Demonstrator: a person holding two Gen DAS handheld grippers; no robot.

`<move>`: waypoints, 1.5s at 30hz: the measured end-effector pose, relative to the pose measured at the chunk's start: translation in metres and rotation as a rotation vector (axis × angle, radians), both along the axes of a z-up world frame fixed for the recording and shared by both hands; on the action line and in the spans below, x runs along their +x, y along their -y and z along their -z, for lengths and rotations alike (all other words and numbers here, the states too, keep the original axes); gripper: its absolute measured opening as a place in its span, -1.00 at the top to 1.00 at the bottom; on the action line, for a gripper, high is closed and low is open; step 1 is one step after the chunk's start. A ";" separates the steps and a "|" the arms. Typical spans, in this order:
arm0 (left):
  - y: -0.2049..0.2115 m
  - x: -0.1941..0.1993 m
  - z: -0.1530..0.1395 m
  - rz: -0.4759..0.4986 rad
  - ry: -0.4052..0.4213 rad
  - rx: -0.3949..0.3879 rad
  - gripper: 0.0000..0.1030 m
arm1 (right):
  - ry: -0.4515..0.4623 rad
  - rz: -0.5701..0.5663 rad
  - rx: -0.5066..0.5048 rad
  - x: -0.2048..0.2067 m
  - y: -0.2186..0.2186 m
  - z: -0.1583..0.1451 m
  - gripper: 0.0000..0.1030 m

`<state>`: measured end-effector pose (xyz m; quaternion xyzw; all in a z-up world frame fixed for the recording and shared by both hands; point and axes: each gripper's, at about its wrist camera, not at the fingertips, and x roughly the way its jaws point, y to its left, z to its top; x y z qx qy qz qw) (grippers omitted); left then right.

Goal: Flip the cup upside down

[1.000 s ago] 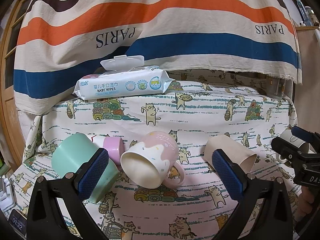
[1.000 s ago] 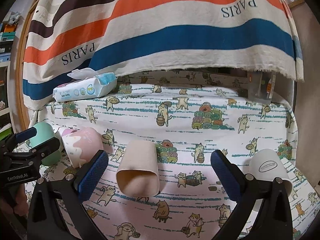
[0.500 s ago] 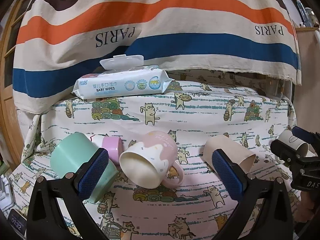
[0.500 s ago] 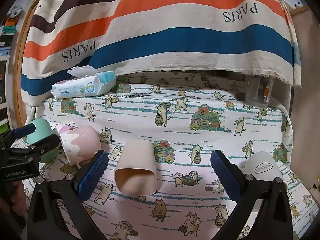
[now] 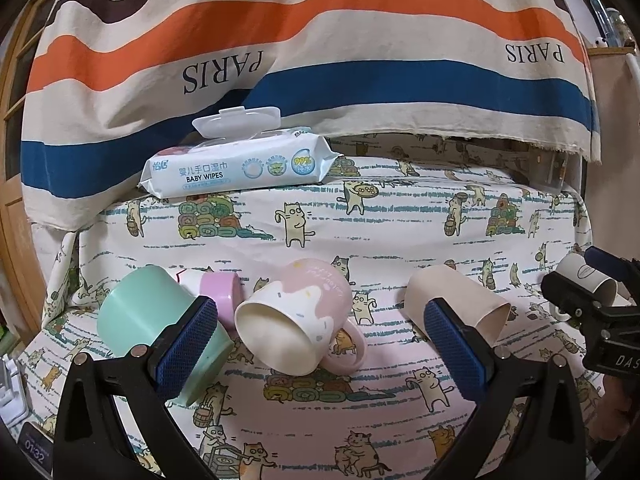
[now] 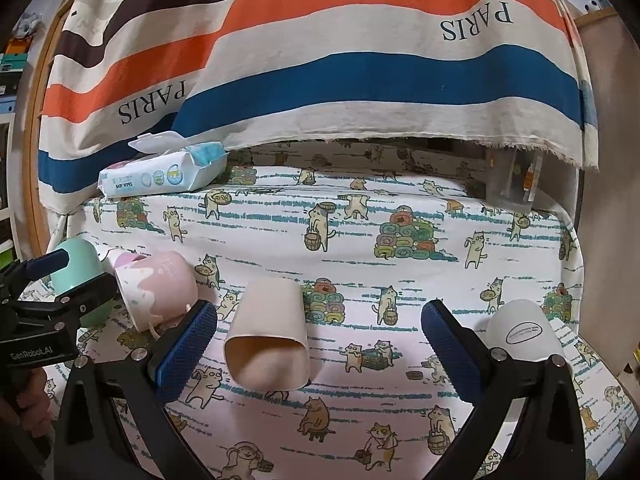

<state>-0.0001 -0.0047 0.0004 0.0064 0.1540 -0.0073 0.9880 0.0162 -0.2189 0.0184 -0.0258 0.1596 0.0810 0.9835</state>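
Several cups lie on their sides on a cat-print cloth. A pink and white mug lies between my left gripper's open fingers, mouth toward me. A mint cup and a small lilac cup lie to its left. A beige cup lies ahead of my open, empty right gripper, nearer its left finger. It also shows in the left wrist view. A white paper cup lies at the right. The mug and mint cup show at the left of the right wrist view.
A pack of baby wipes with its lid up lies at the back left. A striped cloth hangs behind. A clear holder stands at the back right. The cloth drops off at the right edge.
Both grippers have shifted only slightly; the right wrist view has eased back a little. No cup has moved and both grippers stay open.
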 end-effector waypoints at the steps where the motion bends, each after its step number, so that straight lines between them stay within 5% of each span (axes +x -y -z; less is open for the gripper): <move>1: 0.000 0.000 0.000 0.001 0.001 0.000 -0.99 | 0.001 -0.001 -0.002 0.000 0.000 0.000 -0.99; 45: -0.001 -0.001 0.000 -0.024 0.002 -0.003 -0.99 | -0.014 0.004 0.012 0.003 0.003 0.002 -0.99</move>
